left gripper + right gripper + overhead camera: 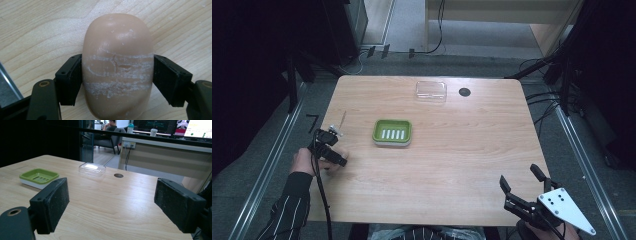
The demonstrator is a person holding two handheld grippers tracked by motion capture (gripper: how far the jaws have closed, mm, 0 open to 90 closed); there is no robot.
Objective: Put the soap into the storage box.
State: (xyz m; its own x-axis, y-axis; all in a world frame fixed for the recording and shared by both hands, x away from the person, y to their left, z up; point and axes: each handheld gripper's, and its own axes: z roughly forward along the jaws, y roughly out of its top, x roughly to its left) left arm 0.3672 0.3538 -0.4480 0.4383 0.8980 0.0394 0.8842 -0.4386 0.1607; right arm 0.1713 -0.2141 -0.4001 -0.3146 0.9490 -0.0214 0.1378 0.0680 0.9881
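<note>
Left gripper sits at the near-left of the table, low over the wood. Its 2 jaws are pinching 1 tan soap bar; in the left gripper view both pads press the bar's long sides, and the bar lies flat on the wood. White scuffed bands cross its top at pad level. The grip is across the narrow width, probably because that is the span the jaws can cover, and it looks like a pick-up grip for carrying the bar off.

Toward the middle: 1 green soap dish on a white base, slotted floor up and nothing in it, to the right of the left gripper and a bit farther. It is likely the place for the bar, since it sits open and within reach.

Farther and to the right: 1 clear plastic lid, well apart from the dish, then 1 dark round hole in the table just beside it.

Near-right corner: right gripper, jaws spread wide with nothing between them, apparently waiting at the table edge.

Count: 2 grippers, 1 bar, 1 dish, 1 lid.
</note>
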